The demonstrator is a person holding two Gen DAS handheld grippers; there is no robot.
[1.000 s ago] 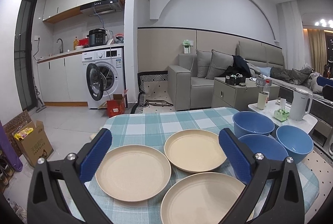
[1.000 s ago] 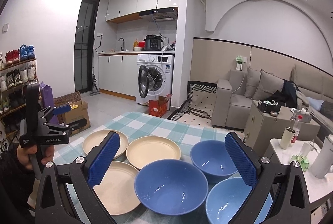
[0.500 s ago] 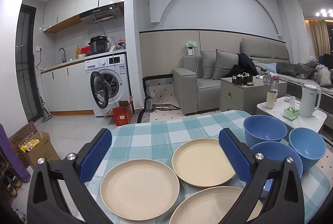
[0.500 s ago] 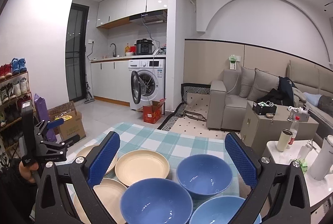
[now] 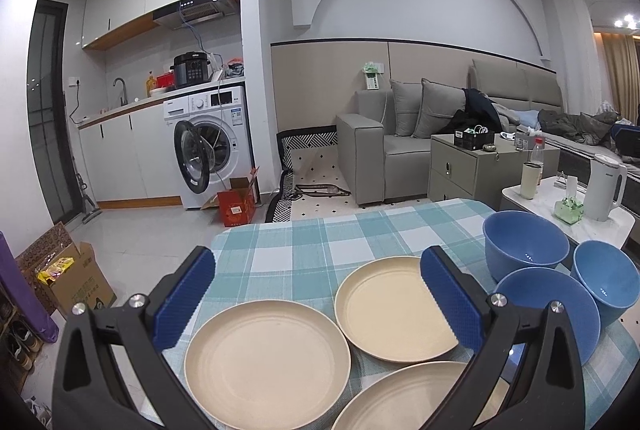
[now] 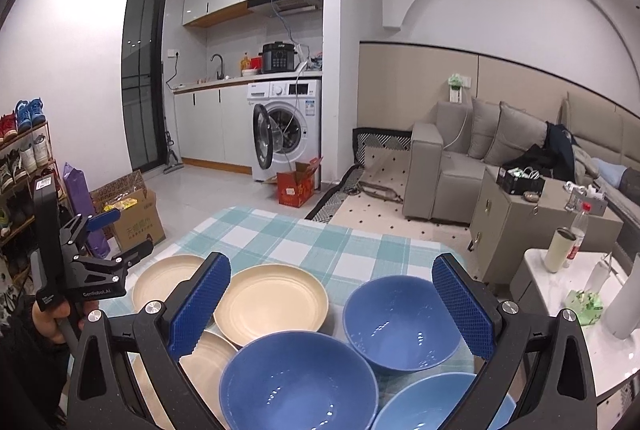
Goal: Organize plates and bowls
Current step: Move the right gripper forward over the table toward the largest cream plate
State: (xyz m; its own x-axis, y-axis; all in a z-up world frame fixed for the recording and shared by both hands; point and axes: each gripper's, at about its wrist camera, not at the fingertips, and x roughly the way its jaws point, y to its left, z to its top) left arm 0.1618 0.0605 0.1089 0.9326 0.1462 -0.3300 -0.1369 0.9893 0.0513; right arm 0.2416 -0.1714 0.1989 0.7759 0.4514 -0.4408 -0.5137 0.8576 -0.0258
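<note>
Hovering above a checked tablecloth [image 5: 304, 254], the left gripper [image 5: 318, 300] has its blue fingers spread wide, holding nothing. Below it lie three beige plates: one at left [image 5: 266, 362], one at right [image 5: 394, 310], one nearest [image 5: 404, 398]. Compared with a second ago, the plates sit lower and larger in this view. The right gripper [image 6: 330, 306], also wide open and empty, hangs over three blue bowls [image 6: 298, 382], which have likewise slid lower in its view.
</note>
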